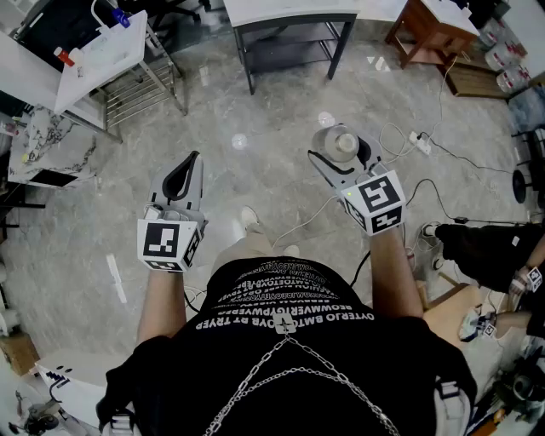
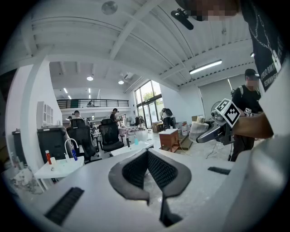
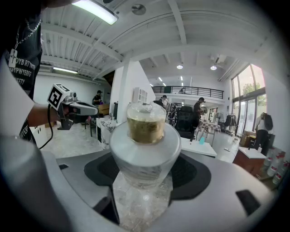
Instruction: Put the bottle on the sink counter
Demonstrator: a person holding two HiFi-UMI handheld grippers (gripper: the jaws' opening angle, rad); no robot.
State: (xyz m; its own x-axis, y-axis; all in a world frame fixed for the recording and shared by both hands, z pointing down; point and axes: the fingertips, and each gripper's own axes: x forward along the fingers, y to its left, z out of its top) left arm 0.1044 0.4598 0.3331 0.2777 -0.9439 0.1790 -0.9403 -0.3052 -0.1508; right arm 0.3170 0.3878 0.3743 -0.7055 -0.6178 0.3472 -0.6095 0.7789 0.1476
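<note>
A clear glass bottle (image 3: 145,152) with a gold neck and a glass stopper sits between the jaws of my right gripper (image 3: 147,168), which is shut on its body. In the head view the bottle (image 1: 345,143) shows from above, held over the floor in the right gripper (image 1: 342,162). My left gripper (image 1: 192,162) hovers to the left at about the same height, shut and with nothing in it; its dark pads (image 2: 158,170) meet at the tip. The white sink counter (image 1: 102,51) with a faucet stands at the far left, and is also seen as the counter (image 2: 61,165) in the left gripper view.
A marble-patterned top (image 1: 38,140) stands beside the sink counter. A grey metal table (image 1: 289,21) and a wooden table (image 1: 430,25) are ahead. Cables and a power strip (image 1: 417,140) lie on the floor at right. Another person (image 1: 490,251) sits at right. Office chairs (image 2: 108,136) stand further off.
</note>
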